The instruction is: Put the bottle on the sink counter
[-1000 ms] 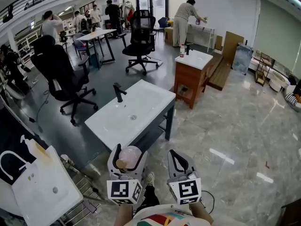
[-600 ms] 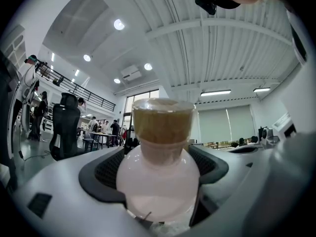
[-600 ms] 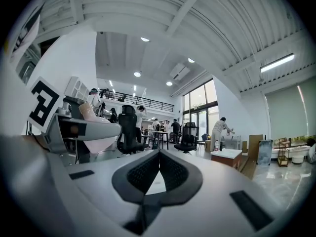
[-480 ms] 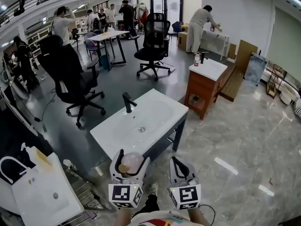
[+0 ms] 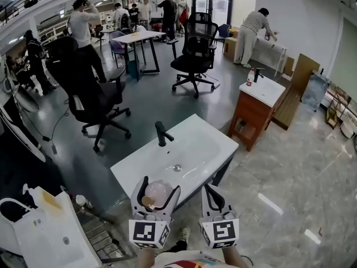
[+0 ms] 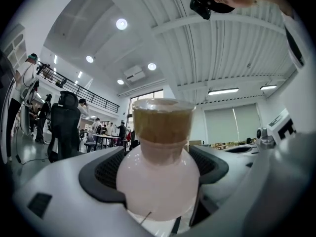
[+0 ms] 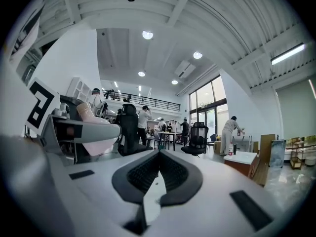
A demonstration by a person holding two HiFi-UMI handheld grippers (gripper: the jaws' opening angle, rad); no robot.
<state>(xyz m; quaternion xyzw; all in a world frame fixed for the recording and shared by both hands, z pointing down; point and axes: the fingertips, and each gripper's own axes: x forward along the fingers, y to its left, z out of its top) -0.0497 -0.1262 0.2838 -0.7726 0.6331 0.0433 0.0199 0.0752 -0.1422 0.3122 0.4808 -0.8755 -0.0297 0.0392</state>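
"Where's the bottle [image 5: 157, 192]?"

"In the left gripper [image 5: 160, 186], low in front of the person holding it. The 2 jaws are clamped on its round pink body, 1 on each side, and the tan cap stands clear of the pads."

"So it isn't down yet?"

"No, it's held in the air. The white sink counter [image 5: 207, 143] is just ahead of both grippers. From the head view the bottle sits right at the counter's near edge, but I can't tell whether it's over the top or short of it."

"And the right gripper [image 5: 211, 190]?"

"Beside the left one, apart from it, jaws pressed together with nothing between them."

"What's on the counter?"

"A black faucet [image 5: 162, 133] at its far-left edge and a basin with a drain [image 5: 176, 168] in the middle."

"Anything around it?"

"A black office chair [image 5: 99, 100] beyond it to the left, and a wooden cabinet [image 5: 255, 111] with its own white basin to the right. Well behind that, a person in a striped top [image 5: 252, 29] stands at the far wall."
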